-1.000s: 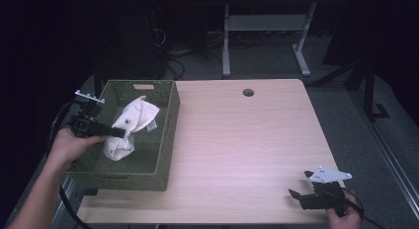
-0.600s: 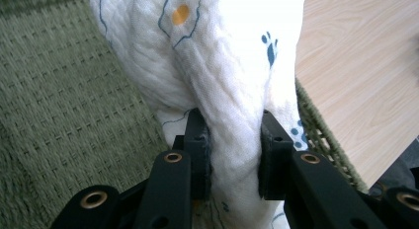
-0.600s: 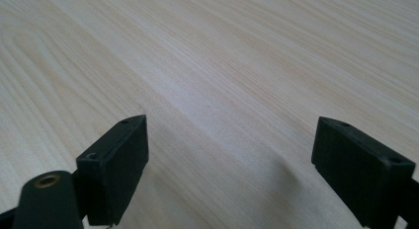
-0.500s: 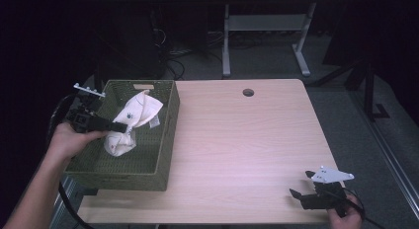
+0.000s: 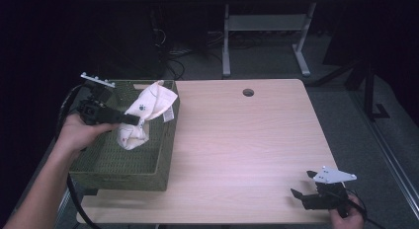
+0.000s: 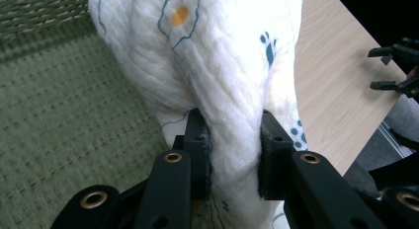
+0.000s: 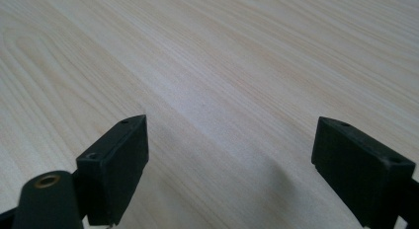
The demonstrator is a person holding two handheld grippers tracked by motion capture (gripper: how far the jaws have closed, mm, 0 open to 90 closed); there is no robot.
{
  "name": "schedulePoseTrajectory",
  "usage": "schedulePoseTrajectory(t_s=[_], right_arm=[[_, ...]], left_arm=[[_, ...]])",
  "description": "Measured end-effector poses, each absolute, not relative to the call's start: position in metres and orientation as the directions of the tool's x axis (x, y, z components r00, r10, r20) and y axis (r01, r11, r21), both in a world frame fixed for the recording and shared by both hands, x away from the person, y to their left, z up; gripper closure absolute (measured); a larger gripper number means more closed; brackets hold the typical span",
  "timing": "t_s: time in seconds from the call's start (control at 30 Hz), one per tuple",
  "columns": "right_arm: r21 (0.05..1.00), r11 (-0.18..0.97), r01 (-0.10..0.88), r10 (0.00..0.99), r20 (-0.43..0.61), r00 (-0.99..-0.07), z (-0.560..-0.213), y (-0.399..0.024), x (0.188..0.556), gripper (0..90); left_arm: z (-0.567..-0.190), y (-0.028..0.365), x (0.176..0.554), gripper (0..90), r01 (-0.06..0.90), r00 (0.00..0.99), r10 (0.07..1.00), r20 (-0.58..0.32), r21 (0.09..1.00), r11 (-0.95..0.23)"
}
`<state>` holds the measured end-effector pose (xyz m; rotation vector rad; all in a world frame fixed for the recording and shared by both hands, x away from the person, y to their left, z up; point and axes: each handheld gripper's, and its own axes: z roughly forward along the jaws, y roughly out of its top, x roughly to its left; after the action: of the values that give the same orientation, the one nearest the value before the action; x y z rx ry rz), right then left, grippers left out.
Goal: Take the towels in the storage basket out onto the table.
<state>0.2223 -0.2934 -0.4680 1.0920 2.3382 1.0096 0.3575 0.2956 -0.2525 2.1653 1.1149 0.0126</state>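
The left hand-held gripper (image 5: 132, 120) is pinching a white printed cloth (image 5: 143, 113) between its jaws, lifting it partly above the green woven basket (image 5: 123, 165) at the counter's (image 5: 247, 150) left end. The right hand-held gripper (image 5: 301, 185) is resting spread apart near the counter's front right corner.

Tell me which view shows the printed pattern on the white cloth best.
The left gripper view: the white cloth is close up, with blue paw prints and an orange dot sharp, pinched in the left hand-held gripper. The high view shows the cloth small, hanging over the green basket, its print barely legible.
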Motion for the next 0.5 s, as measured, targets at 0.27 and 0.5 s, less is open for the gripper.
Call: schedulePoseTrajectory(t_s=[0.27, 0.5], right_arm=[[0.738, 0.443, 0.51, 0.773, -0.026, -0.634, -0.468, -0.293, 0.222, 14.0], [0.74, 0.442, 0.506, 0.771, -0.025, -0.637, -0.468, -0.293, 0.222, 14.0]], left_arm=[[-0.249, 0.268, 0.359, 71.2, 0.687, 0.67, 0.692, -0.27, 0.58, -0.438], [-0.25, 0.249, 0.362, 71.2, 0.677, 0.687, 0.676, -0.267, 0.574, -0.46]])
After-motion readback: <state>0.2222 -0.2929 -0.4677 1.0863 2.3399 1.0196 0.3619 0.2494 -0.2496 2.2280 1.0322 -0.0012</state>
